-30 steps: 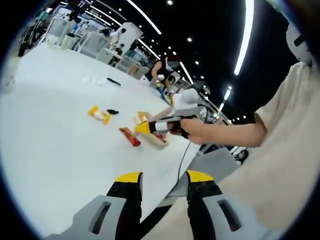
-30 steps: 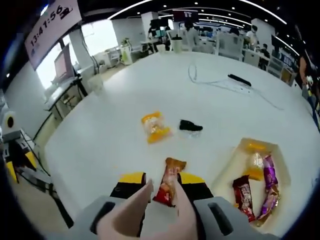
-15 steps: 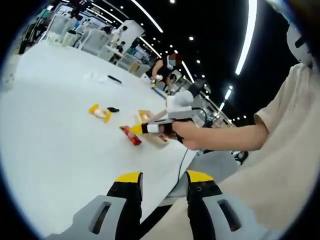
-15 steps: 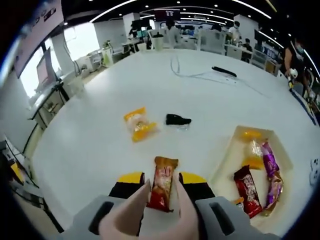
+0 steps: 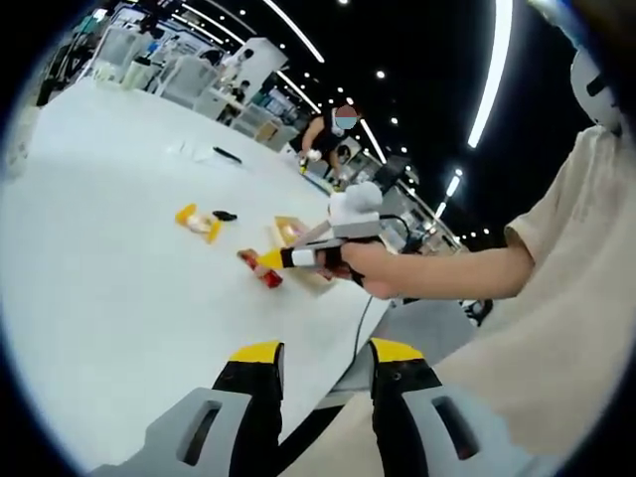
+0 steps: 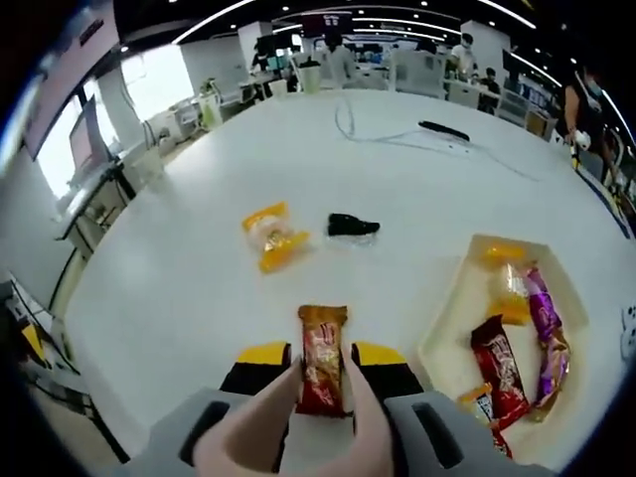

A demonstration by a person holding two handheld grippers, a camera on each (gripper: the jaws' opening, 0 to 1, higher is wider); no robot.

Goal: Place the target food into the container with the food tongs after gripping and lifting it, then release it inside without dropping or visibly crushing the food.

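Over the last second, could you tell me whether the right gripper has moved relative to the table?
Yes. In the left gripper view, the right gripper has dropped toward the red snack bar lying on the white table.

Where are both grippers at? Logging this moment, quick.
Left gripper: open, empty.
Right gripper: holds pink tongs; tongs straddle the red snack bar.

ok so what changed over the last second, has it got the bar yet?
The right claw moved its food tongs in on the red snack bar, which now sits squarely between the tong tips. I can't tell whether it is pinched. The bar stays on the table, not lifted. The left claw stays open and idle. The yellow snack and the tray are unchanged.
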